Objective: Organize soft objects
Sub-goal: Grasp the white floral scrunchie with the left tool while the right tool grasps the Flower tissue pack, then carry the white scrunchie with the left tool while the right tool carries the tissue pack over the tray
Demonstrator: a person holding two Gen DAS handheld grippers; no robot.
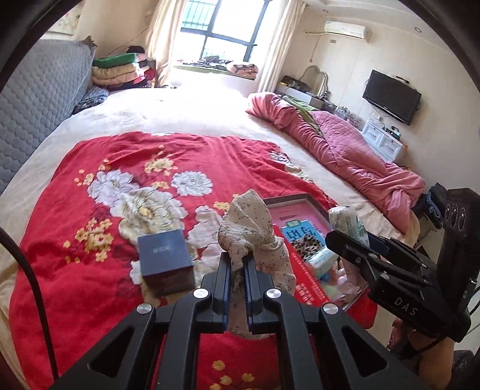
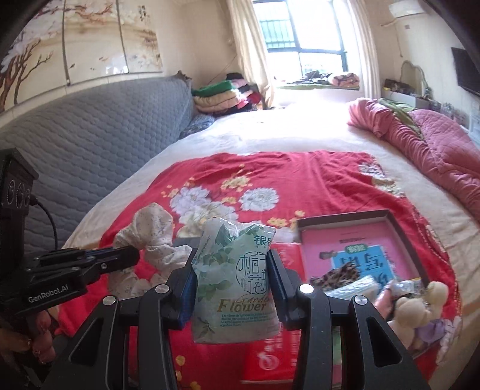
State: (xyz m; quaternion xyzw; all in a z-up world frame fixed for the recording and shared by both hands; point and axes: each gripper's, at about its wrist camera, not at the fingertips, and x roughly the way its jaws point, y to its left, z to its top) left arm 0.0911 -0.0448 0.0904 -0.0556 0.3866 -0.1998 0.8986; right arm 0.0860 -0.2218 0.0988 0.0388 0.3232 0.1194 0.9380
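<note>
Above the bed (image 1: 186, 114), left tongs (image 1: 237, 264) pinch a floral cloth (image 1: 249, 222); right tongs (image 2: 231, 270) clamp a tissue pack (image 2: 234, 279) (upright), the box (image 2: 402, 222) lying ahead to their right.

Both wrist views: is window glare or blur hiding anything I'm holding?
Left wrist: window blows out the far bed; floral cloth stays sharp. Right wrist: same glare; tissue pack readable, tray contents smeared.

Left claw (image 1: 237, 261) clamped tight, right claw (image 2: 232, 267) gripping, both angled downward.
</note>
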